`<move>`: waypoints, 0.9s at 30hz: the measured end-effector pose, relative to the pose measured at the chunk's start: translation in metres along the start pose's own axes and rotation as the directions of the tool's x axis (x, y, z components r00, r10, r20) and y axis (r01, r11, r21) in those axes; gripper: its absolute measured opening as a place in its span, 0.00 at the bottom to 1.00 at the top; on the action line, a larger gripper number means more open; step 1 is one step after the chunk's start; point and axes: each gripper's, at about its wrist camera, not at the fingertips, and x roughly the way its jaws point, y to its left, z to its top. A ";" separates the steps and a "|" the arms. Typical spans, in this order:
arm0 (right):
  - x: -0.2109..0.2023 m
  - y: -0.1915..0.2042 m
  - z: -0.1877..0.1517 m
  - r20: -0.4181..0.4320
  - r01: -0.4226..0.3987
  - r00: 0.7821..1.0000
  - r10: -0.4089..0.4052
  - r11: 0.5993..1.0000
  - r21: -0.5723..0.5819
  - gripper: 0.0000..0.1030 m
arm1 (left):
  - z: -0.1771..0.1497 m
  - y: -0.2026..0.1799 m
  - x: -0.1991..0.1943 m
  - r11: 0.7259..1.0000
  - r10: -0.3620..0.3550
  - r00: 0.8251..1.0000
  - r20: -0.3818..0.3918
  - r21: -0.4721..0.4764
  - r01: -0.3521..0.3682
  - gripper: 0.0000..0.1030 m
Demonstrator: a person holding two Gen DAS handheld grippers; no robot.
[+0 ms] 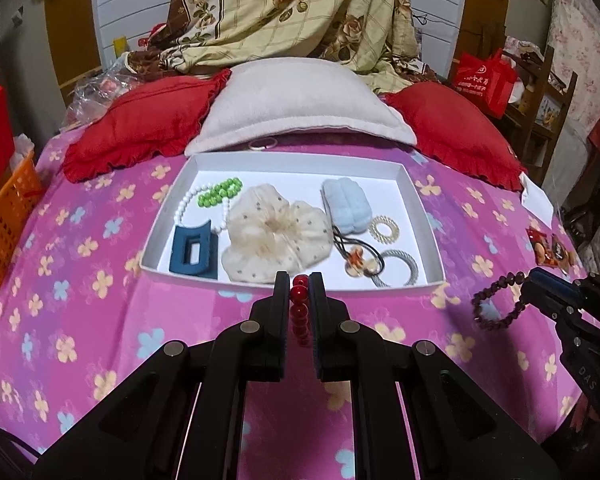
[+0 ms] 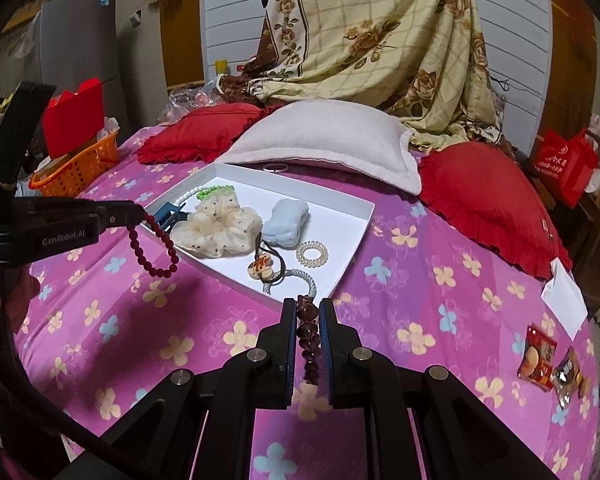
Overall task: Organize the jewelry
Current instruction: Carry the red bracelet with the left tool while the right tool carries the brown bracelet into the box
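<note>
My left gripper (image 1: 299,280) is shut on a red bead bracelet (image 1: 299,312) and holds it above the pink bedspread, just in front of the white tray (image 1: 416,200). From the right wrist view the bracelet (image 2: 156,252) hangs in a loop from that gripper (image 2: 140,214) by the tray's (image 2: 360,220) left corner. My right gripper (image 2: 307,304) is shut on a dark brown bead bracelet (image 2: 308,336), right of the tray's near edge; the loop also shows in the left wrist view (image 1: 496,300). The tray holds a cream scrunchie (image 1: 272,232), a blue claw clip (image 1: 192,248), green and white beads (image 1: 216,194), a blue plush piece (image 1: 346,204), coil hair ties (image 1: 384,230).
A grey-white pillow (image 1: 300,108) and two red pillows (image 1: 140,128) lie behind the tray, with a ring (image 1: 262,144) between pillow and tray. An orange basket (image 1: 4,224) stands at the left edge. Snack packets (image 2: 548,364) and a white card (image 2: 564,300) lie at the right.
</note>
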 end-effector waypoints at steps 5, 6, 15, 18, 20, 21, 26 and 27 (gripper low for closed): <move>0.010 -0.003 0.014 0.003 0.005 1.000 -0.005 1.000 -0.007 0.10 | 0.015 0.003 0.008 1.000 0.024 1.000 0.003 0.007 -0.024 0.08; 0.013 -0.004 0.017 0.003 0.004 1.000 -0.004 1.000 -0.008 0.10 | 0.019 0.004 0.011 1.000 0.029 1.000 0.003 0.006 -0.029 0.08; 0.040 -0.008 0.038 -0.014 0.013 1.000 -0.013 1.000 -0.021 0.10 | 0.039 0.010 0.036 0.998 0.062 0.998 -0.012 0.004 -0.062 0.08; 0.051 -0.011 0.044 -0.021 0.013 1.000 -0.014 1.000 -0.022 0.10 | 0.046 0.012 0.044 0.998 0.068 0.998 -0.016 0.005 -0.068 0.08; 0.059 -0.012 0.049 -0.027 0.015 1.000 -0.015 1.000 -0.024 0.10 | 0.052 0.014 0.050 0.998 0.069 0.997 -0.018 -0.001 -0.069 0.08; 0.062 -0.012 0.051 -0.029 0.016 0.999 -0.016 1.000 -0.025 0.10 | 0.056 0.015 0.053 0.998 0.070 0.997 -0.019 -0.006 -0.070 0.08; 0.083 -0.015 0.065 -0.041 0.023 0.999 -0.025 0.999 -0.040 0.10 | 0.076 0.016 0.065 0.997 0.078 0.997 -0.016 -0.013 -0.078 0.08; 0.086 -0.016 0.067 -0.043 0.026 0.999 -0.027 0.999 -0.040 0.10 | 0.080 0.015 0.068 0.997 0.081 0.997 -0.015 -0.011 -0.081 0.08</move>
